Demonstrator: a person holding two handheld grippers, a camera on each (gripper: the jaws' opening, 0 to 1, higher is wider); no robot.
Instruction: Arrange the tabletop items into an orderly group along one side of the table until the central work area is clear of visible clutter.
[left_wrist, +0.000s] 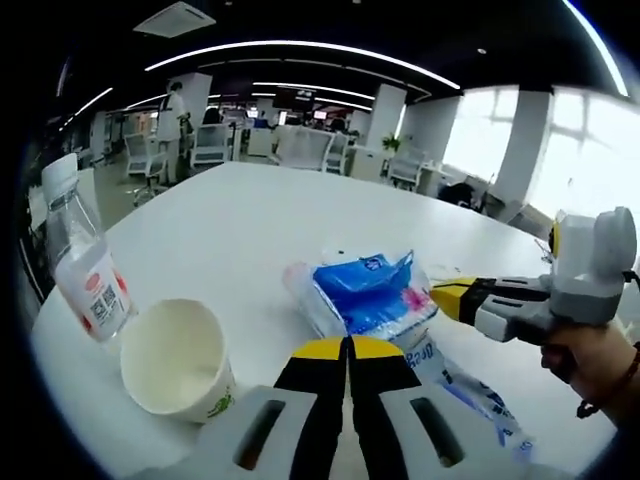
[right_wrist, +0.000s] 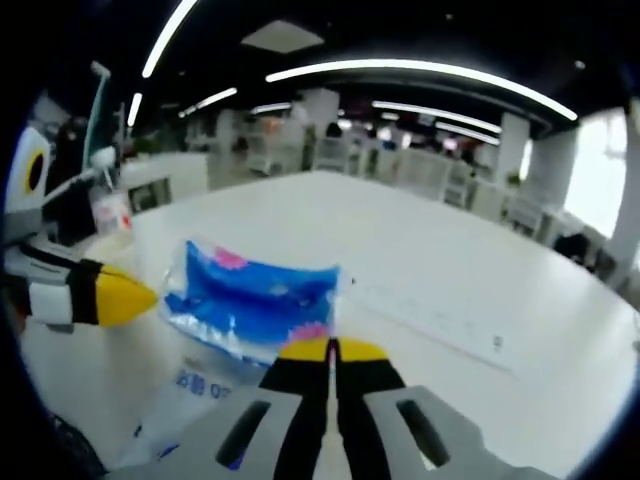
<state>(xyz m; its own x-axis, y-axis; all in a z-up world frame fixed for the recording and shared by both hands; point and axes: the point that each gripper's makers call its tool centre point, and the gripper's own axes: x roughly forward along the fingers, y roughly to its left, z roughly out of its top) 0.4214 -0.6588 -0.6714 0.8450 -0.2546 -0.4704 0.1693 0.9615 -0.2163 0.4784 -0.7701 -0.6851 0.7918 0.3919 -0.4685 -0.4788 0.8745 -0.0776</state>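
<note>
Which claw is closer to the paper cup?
Left. The left claw sits right beside the paper cup, with its tips shut. The right claw is farther off, on the other side of the blue tissue pack.

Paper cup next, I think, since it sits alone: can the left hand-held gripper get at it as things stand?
Probably yes. The paper cup lies on its side just left of the left hand-held gripper, nothing between them; the bottle stands beyond it. The jaws are shut and must open first.

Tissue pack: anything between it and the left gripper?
Nothing visible. The tissue pack lies just ahead of the left gripper, jaws shut. The paper cup and bottle sit off to one side.
</note>
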